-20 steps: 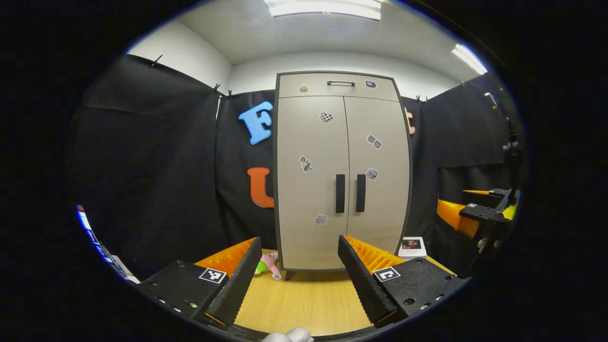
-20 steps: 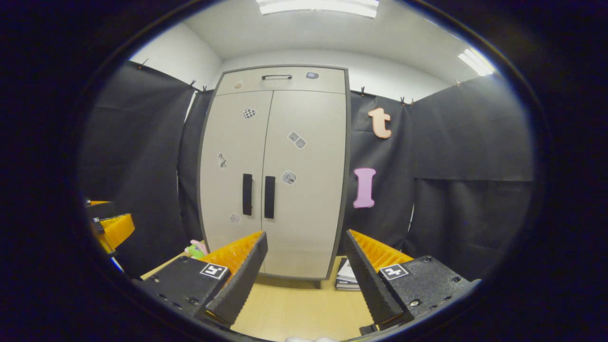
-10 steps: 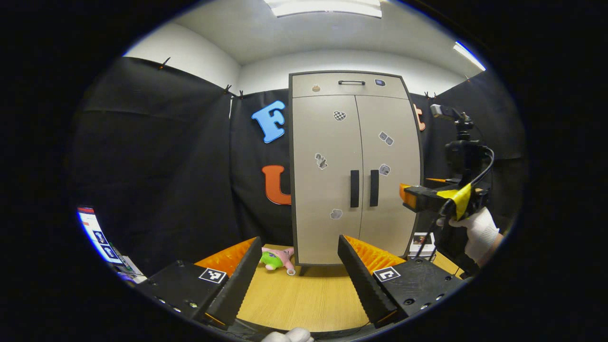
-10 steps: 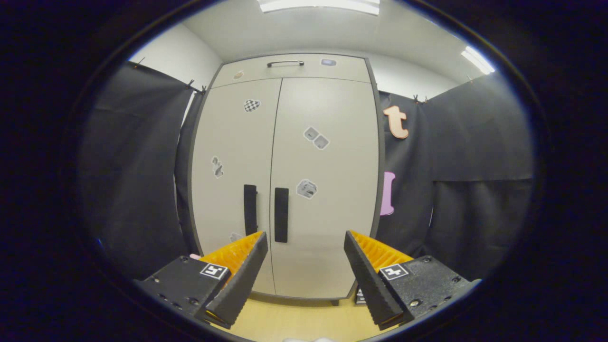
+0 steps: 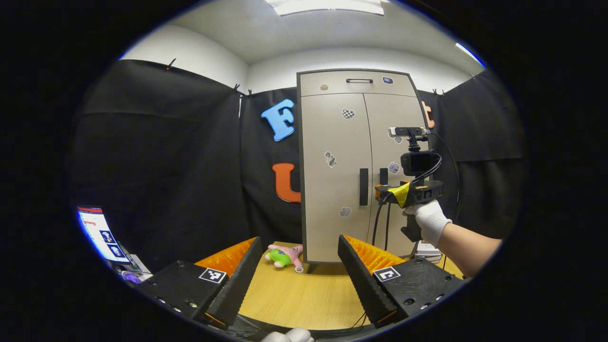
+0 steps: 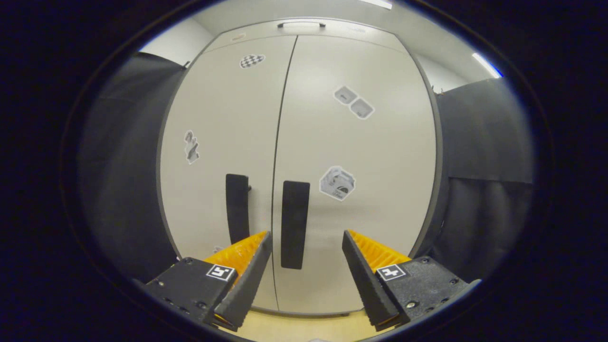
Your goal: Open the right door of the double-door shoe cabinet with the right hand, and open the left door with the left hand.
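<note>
Black and upright, the right door handle (image 6: 294, 223) stands just ahead of my right gripper (image 6: 306, 268), nearer its left finger; fingers wide apart, holding nothing, probably not touching. My left gripper (image 5: 299, 280), equally spread and empty, hangs well back from the shoe cabinet (image 5: 332, 156)

1. Cabinet (image 6: 370, 156): beige doors, dark grey edging.
2. Handles (image 6: 294, 223): black.
3. Sticker (image 6: 251, 60): black-and-white checks.
4. Counter (image 5: 304, 299): light wood grain.
5. Toy (image 5: 283, 255): pink and green.
6. Glove (image 5: 430, 221): white.

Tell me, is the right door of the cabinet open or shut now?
Shut. The right door lies flush with the left door, only a thin seam between them, and the right hand-held gripper is open before its handle.
</note>
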### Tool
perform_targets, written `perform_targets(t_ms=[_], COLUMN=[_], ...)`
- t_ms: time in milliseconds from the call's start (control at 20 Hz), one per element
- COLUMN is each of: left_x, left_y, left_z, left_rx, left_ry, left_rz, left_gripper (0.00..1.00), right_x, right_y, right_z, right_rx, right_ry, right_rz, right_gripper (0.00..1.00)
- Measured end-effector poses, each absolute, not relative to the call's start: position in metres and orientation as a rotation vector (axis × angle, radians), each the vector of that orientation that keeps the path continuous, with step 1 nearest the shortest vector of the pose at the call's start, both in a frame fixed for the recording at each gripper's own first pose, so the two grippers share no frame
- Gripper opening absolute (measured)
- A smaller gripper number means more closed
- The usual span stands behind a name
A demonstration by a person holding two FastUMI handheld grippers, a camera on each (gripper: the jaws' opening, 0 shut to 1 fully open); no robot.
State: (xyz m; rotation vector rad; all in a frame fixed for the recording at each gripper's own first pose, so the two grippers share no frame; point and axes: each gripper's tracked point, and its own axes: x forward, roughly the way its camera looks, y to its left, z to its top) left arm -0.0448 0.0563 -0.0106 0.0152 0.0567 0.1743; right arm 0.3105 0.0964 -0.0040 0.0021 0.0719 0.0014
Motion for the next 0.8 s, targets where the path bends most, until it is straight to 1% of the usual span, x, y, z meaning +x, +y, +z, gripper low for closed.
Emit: perform_targets(t_ms=[150, 200, 250, 350, 400, 500, 550, 700, 750, 800], left_x=[-0.046, -0.046, -0.046, -0.049, -0.048, -0.048, -0.049, -0.05, -0.049, -0.051], left_y=[0.061, 0.063, 0.065, 0.069, 0.072, 0.077, 0.078, 0.086, 0.088, 0.089], left_z=[-0.01, -0.012, -0.013, -0.017, -0.018, -0.019, -0.017, -0.015, -0.015, -0.015], left_rx=[0.019, 0.018, 0.012, 0.004, 0.005, 0.004, 0.001, 0.0, -0.002, -0.006], left_ry=[0.055, 0.059, 0.066, 0.069, 0.069, 0.068, 0.065, 0.054, 0.054, 0.055], left_rz=[0.193, 0.2, 0.204, 0.211, 0.218, 0.228, 0.23, 0.241, 0.244, 0.244], left_gripper=[0.96, 0.96, 0.96, 0.96, 0.96, 0.96, 0.96, 0.96, 0.96, 0.96], right_x=[0.326, 0.33, 0.334, 0.337, 0.342, 0.346, 0.348, 0.356, 0.356, 0.357], right_y=[0.102, 0.101, 0.097, 0.101, 0.1, 0.103, 0.104, 0.105, 0.105, 0.105], right_z=[-0.009, -0.007, -0.004, -0.006, -0.008, -0.007, -0.007, -0.007, -0.007, -0.008], right_rx=[0.021, 0.018, 0.005, 0.018, 0.03, 0.03, 0.024, 0.027, 0.032, 0.031], right_ry=[0.099, 0.095, 0.087, 0.104, 0.11, 0.114, 0.12, 0.124, 0.129, 0.126], right_rz=[0.016, 0.013, -0.014, -0.009, -0.009, -0.01, -0.013, -0.026, -0.033, -0.039], right_gripper=[0.76, 0.77, 0.72, 0.67, 0.66, 0.6, 0.55, 0.52, 0.46, 0.47])
